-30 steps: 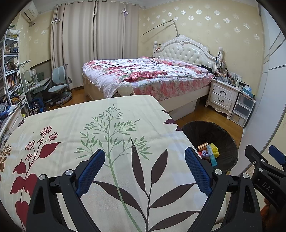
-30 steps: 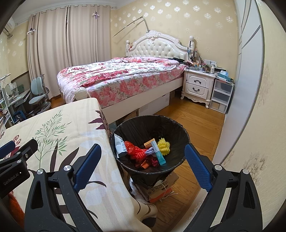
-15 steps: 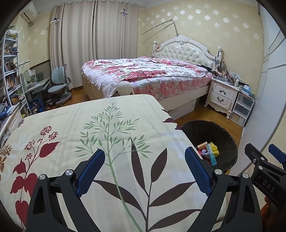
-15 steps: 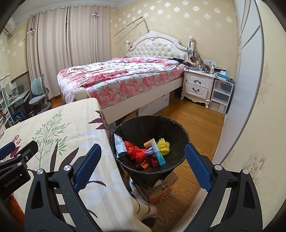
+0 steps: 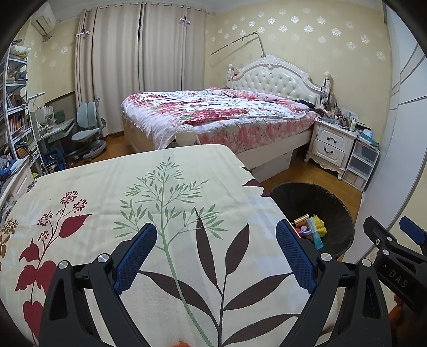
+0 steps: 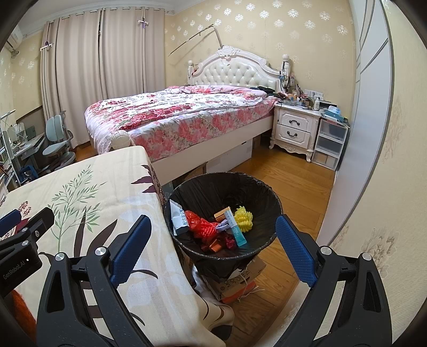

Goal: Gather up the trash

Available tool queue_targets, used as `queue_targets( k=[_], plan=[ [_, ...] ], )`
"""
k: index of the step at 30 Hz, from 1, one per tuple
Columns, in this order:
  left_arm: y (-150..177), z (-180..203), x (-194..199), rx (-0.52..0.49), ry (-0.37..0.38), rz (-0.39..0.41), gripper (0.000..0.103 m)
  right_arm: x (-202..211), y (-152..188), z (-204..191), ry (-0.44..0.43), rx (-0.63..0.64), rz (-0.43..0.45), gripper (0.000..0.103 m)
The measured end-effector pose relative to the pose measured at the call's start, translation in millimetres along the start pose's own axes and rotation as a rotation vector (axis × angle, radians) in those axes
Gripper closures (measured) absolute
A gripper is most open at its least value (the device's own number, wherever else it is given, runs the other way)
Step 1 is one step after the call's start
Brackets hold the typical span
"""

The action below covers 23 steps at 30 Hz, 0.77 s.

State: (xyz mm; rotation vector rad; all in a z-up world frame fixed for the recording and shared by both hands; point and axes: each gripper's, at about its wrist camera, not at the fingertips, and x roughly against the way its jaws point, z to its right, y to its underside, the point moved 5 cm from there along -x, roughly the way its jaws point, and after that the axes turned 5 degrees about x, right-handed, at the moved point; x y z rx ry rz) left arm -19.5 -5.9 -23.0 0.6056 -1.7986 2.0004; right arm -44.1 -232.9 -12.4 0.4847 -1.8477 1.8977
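Nearby, a bed (image 6: 186, 117) stands behind the trash bin (image 6: 264, 192).

Before you lies a cream tablecloth (image 5: 165, 192) printed with green leafy sprigs, dark brown leaves and red blossoms. Your black two-finger grippers (image 5: 214, 253) (image 6: 213, 245) carry blue textured pads (image 5: 295, 257). The round bin lined with a black bag (image 6: 267, 197) holds a crumpled red wrapper (image 6: 200, 227), a yellow ruffled piece (image 6: 242, 217) and a turquoise tube (image 6: 236, 229). Beyond, a pink and red floral bedspread (image 6: 170, 112) covers the white tufted bed (image 6: 234, 72), against beige wallpaper with pale medallions (image 6: 256, 24).
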Motion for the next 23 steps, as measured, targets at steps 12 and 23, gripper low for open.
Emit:
queue_targets(
  k=[12, 23],
  plan=[
    [-5.3, -8.2, -1.1, 0.008, -0.002, 0.002, 0.013, -2.4, -1.8, -10.3, -0.020, 0.022, -0.021, 0.011],
    [-19.1, -109.2, -30.0, 0.119, -0.178, -0.044, 0.013, -29.1, -31.6, -96.1, -0.171, 0.142, -0.050, 0.011]
  ],
)
